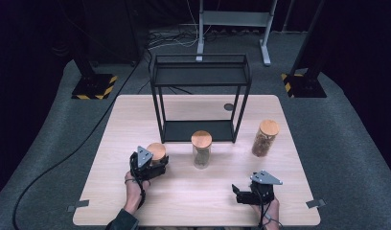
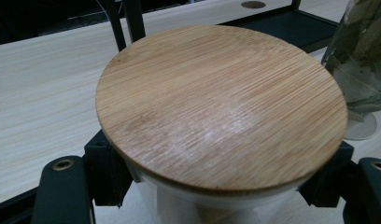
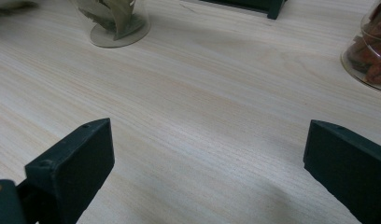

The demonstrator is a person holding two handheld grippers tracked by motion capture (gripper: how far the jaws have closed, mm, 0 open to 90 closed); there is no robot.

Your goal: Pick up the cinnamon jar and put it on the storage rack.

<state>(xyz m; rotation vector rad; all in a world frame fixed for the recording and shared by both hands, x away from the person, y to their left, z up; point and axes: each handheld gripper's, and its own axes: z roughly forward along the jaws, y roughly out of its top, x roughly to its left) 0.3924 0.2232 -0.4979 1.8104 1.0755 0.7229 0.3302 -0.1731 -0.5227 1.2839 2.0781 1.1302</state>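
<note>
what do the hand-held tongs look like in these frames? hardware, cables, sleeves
Both tongs, left and right, are black with blocky black jaws and a grey three-cornered plate on top. Brass-coloured screw inserts show near the left jaws. A black cable trails over each wrist. Dark sleeve on the left forearm.

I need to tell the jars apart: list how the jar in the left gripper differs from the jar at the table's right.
The left jar is clamped in the left gripper; the right jar stands free. The left jar looks shorter, the right jar taller. The right jar holds brownish pieces; the left jar's contents cannot be made out. Both have round wooden lids.
</note>
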